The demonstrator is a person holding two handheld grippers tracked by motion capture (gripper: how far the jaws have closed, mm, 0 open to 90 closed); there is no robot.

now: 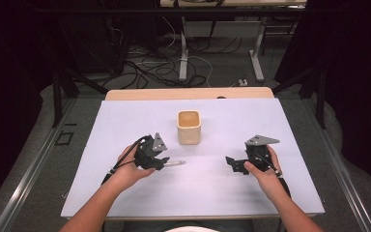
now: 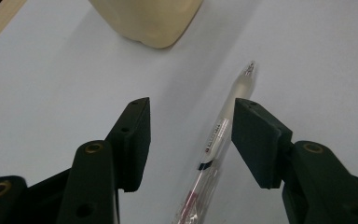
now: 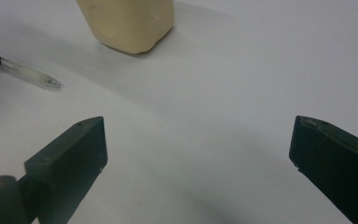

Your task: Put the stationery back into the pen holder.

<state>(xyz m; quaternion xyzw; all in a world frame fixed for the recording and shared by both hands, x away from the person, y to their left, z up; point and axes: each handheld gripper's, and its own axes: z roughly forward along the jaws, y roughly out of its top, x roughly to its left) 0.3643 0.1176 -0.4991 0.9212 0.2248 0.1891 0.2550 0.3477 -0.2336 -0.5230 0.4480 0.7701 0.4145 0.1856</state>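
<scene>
Pen (image 2: pixel 220 135) lies on the white table (image 1: pixel 125 121) just in front of the cup (image 1: pixel 189 127), between the left gripper (image 1: pixel 162 163)'s half-spread jaws, touching one pad, not pinched yet. Lift and drop into cup remain. Right gripper (image 1: pixel 232 163) idles right of cup, jaws wide, empty. Cables on the floor beyond.

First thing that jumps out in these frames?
The cream cup, standing alone mid-table on the white sheet. Next, the clear pen lying between the left gripper jaws, close to one pad but not clamped. The right gripper hangs wide open over bare sheet at the right.
</scene>
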